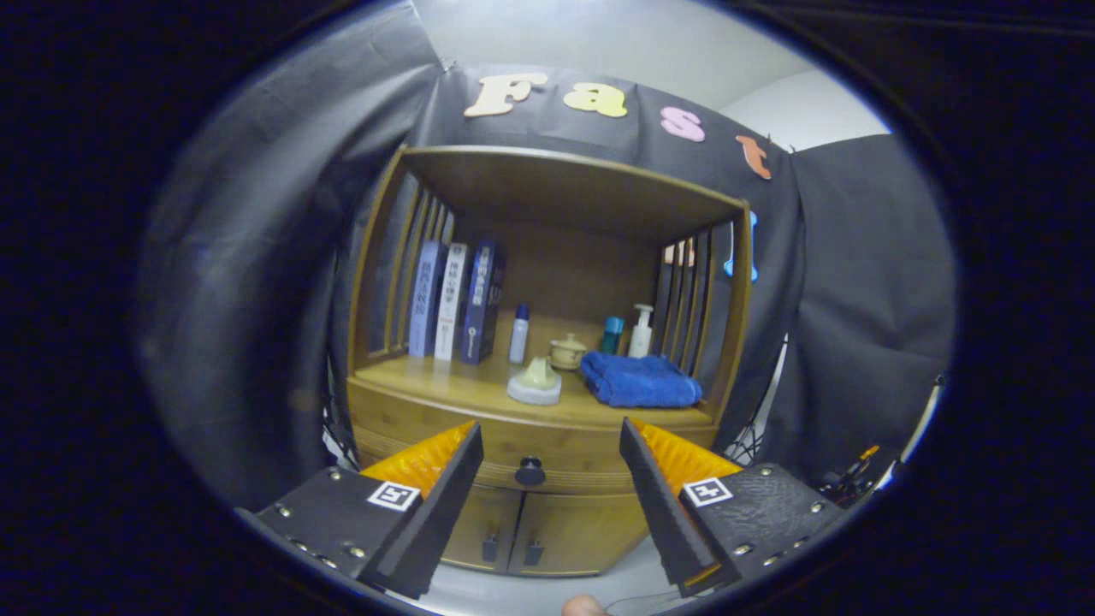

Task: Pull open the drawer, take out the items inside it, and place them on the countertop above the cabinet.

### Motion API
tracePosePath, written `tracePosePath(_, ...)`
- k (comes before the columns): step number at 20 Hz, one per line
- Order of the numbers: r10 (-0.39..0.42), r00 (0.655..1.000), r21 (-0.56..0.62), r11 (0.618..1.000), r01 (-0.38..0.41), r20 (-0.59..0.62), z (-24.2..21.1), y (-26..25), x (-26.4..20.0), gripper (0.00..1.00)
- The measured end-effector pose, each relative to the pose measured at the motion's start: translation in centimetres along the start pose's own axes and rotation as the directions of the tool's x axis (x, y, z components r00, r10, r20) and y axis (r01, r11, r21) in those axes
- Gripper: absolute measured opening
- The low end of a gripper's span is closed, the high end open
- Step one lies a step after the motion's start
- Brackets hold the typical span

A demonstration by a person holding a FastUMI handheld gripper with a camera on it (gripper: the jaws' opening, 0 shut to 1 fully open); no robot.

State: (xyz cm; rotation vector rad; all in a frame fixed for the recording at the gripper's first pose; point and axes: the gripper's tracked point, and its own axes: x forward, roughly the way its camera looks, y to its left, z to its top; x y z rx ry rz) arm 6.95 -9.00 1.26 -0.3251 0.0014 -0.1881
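Gripper (552, 505) fingers are spread wide apart, grabbing nothing, with the drawer's dark knob (530, 470) sitting right between them a bit further ahead. The drawer (547, 445) looks fully closed in the wooden cabinet (556, 539). On the countertop (445, 385) above there's a blue towel (640, 381), a few books (453, 301) and small bottles.

The gripper view is riding on the gripper (552, 449) and looking forward along its two fingers (445, 488), which are standing apart at the bottom with nothing between them. It is facing the wooden cabinet (547, 428) squarely from in front, standing back far enough that the whole cabinet is fitting in, from the top board down to the double doors (530, 522). The lens is sitting about level with the drawer knob (530, 470), which is lying beyond the fingers, in the gap between them. The countertop (453, 389) above the knob is showing from slightly above.
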Motion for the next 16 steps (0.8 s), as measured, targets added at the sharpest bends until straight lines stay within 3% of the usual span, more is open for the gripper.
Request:
tracePosePath(6,0.025,0.999,0.114,0.993,-0.027,0.021,8.7,0.6,-7.8,0.96)
tracePosePath(10,0.048,0.998,0.136,0.990,-0.043,-0.032,7.6,-0.2,-12.2,0.96)
tracePosePath(16,0.011,0.999,0.109,0.994,-0.005,-0.051,5.8,-2.8,-15.2,0.97)
